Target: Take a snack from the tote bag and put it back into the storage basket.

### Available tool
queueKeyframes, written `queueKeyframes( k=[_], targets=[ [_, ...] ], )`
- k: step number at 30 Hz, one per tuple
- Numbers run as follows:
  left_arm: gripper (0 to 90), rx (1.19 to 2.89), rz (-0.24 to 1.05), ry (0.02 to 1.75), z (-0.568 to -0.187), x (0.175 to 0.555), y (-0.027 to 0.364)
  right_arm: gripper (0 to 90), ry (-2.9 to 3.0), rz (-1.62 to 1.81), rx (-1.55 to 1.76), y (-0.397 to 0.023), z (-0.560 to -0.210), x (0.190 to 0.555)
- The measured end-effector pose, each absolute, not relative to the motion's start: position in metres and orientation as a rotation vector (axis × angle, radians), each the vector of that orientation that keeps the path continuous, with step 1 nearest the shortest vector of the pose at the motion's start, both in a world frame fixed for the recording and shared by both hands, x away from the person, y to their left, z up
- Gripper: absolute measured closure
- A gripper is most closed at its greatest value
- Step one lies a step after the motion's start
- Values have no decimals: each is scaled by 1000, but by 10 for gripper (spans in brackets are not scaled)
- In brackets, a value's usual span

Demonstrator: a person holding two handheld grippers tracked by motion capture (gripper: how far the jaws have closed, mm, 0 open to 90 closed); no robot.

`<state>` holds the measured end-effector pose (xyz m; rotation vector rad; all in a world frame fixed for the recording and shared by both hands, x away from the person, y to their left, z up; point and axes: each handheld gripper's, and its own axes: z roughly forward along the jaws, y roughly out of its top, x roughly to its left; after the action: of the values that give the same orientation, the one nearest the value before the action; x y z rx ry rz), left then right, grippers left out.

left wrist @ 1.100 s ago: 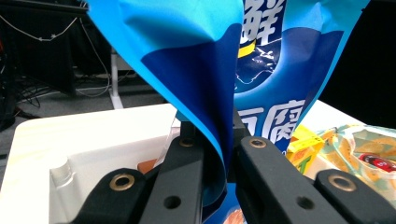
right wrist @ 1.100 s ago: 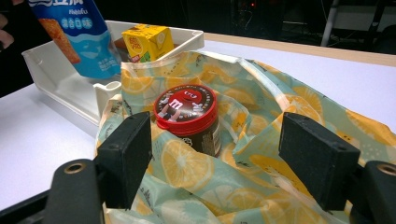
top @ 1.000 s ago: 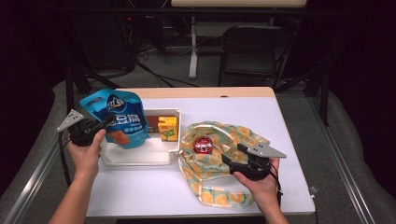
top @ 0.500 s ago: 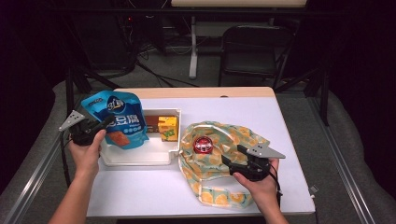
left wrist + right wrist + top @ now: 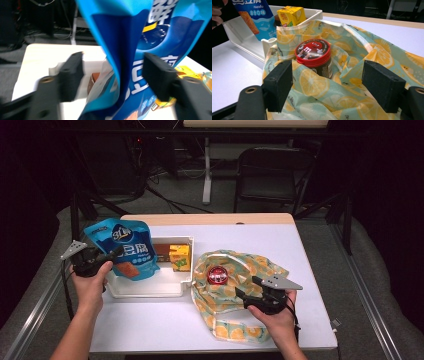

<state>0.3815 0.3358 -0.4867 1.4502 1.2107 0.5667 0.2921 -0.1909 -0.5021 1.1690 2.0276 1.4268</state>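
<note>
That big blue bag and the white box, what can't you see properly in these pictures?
- Brown thing in the white box: in the high view the blue bag and the yellow carton cover most of it.
- The blue bag's lettering: the left gripper view is blurred and its edges cut the bag off.
- Jar: the orange-print cloth hides its lower part.
- Left claw: jaws just opened; whether either pad touches the bag is unclear.

The pouch runs off the top and bottom edges of the left gripper view, its print blurred. Behind it, the brown item in the tray is mostly hidden. The jar has its lower part buried in the cloth. The carton has its base behind the tray wall.
</note>
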Motion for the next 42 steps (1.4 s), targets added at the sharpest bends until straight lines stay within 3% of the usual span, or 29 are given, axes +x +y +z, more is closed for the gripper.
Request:
queueKeyframes(
  k=[3,16,42],
  targets=[
    [152,1449,597,1250,-488,373,336,239,2029,1428,1164,-191,-502,292],
    [66,1500,606,1208,-488,333,318,209,2033,1426,1168,-191,-503,293],
    [65,1637,466,1041,-504,287,249,199,2026,1431,1178,-186,-501,294]
  ],
)
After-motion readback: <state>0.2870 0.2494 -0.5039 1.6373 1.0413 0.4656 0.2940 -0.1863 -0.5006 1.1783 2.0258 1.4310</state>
